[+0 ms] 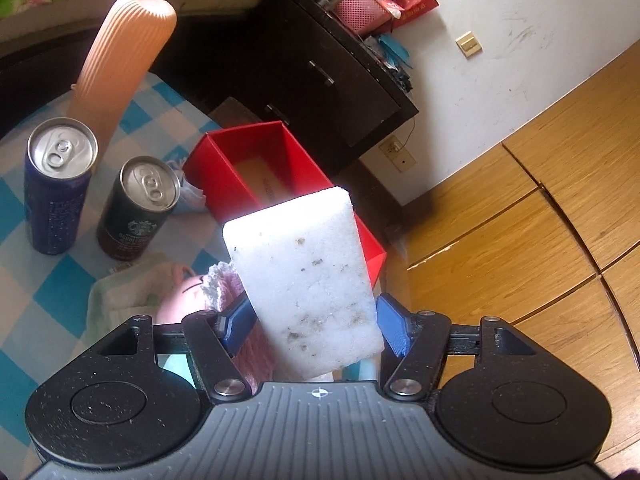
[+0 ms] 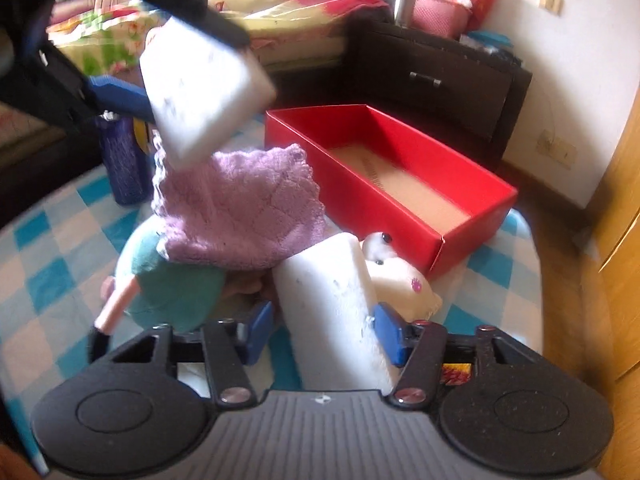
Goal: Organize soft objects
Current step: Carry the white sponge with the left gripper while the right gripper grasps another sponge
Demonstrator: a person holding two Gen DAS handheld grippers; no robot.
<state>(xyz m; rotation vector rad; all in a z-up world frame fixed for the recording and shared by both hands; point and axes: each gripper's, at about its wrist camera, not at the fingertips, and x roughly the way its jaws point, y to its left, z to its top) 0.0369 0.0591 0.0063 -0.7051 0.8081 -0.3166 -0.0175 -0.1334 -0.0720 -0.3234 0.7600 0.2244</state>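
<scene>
My left gripper (image 1: pixel 316 320) is shut on a white sponge block (image 1: pixel 304 276) with dirty specks, held up in the air in front of the open red box (image 1: pixel 224 172). The same block (image 2: pixel 200 88) and left gripper show at the upper left of the right wrist view. My right gripper (image 2: pixel 324 330) has its blue pads on either side of a second white sponge block (image 2: pixel 332 312) that rests on the table; the left pad stands slightly off it. A purple knitted cloth (image 2: pixel 244 208), a teal plush toy (image 2: pixel 172 284) and a cream plush (image 2: pixel 400 284) lie beside it.
The red box (image 2: pixel 476 200) holds only a card sheet on its floor. Two drink cans (image 1: pixel 60 184) (image 1: pixel 140 208) and a ribbed orange tube (image 1: pixel 116 56) stand on the blue checked tablecloth (image 1: pixel 36 280). A dark drawer cabinet (image 1: pixel 320 72) and wooden floor lie beyond.
</scene>
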